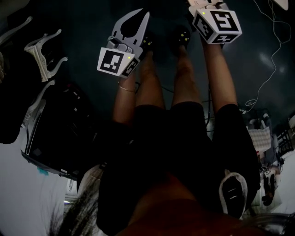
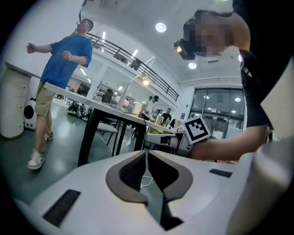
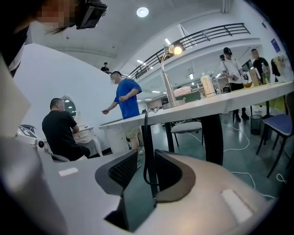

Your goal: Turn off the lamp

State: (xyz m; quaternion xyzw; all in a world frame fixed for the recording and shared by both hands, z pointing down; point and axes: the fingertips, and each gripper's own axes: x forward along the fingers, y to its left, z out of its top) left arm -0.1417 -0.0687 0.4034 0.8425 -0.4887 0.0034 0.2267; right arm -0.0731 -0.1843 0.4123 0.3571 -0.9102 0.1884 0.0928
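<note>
Task progress: not started; the desk lamp is lit, so all of switching it off remains.
Lamp location: on the far table, well apart from both grippers.
Lamp appearance: slim curved neck, small glowing head, flat base.
Left gripper: jaw tips together, nothing held.
Right gripper: jaws slightly apart, nothing held.
Posture: both grippers hang low beside the person's legs.

The head camera looks steeply down past the person's legs to the dark floor, with the left gripper and right gripper at its top edge. Each gripper camera sits low behind its own jaws, facing out across the room. Both show the same table and lamp, which are nearer in the right gripper view.
</note>
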